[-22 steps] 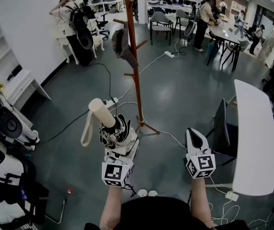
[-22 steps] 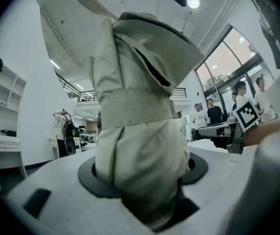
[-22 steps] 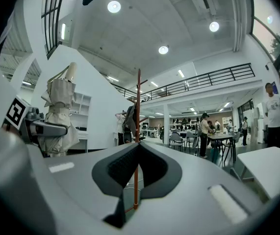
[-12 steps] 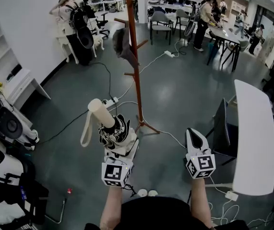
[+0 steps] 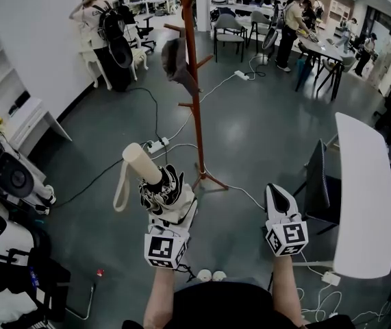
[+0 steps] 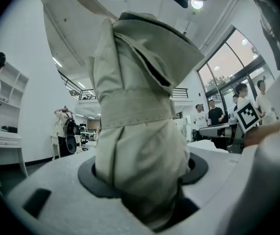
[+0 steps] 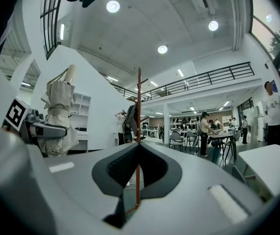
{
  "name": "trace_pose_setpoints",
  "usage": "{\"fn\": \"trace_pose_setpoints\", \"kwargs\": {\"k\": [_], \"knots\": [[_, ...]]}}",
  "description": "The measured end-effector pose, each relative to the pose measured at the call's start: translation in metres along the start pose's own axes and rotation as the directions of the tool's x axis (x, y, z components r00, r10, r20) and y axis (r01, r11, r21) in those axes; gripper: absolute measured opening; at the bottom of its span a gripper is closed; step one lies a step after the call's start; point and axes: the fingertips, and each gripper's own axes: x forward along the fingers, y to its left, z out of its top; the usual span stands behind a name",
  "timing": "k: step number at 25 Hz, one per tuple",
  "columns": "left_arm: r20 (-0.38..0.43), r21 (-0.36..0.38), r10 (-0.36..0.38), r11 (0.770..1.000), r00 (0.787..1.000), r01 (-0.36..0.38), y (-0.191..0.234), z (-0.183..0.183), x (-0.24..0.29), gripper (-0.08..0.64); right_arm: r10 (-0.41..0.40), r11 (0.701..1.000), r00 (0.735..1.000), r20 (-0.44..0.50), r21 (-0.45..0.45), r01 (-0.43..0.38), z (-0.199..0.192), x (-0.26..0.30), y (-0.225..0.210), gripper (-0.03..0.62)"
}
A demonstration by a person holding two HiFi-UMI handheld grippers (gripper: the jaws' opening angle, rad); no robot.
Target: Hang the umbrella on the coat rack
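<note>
Grips the folded umbrella (image 5: 159, 184) upright by its soft, bunched cloth in the left claw (image 5: 173, 209), short of the coat rack (image 5: 192, 101), right claw (image 5: 277, 196) shut and empty; probably light, squashy, best hung by its loop (image 5: 119, 190).

Both our forearms reach forward at the bottom centre. Our left gripper (image 5: 171, 212) clamps the umbrella (image 5: 159, 182); our right gripper (image 5: 276, 190), lower right, has its jaws together, empty.
</note>
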Motion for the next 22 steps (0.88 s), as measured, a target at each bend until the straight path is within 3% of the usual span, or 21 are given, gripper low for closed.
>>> {"fn": "trace_pose_setpoints", "kwargs": {"k": [22], "knots": [[-0.016, -0.041, -0.04, 0.998, 0.999, 0.039, 0.03, -0.016, -0.003, 0.287, -0.05, 0.999, 0.998, -0.038, 0.0, 0.05, -0.016, 0.004, 0.018, 0.006]]}}
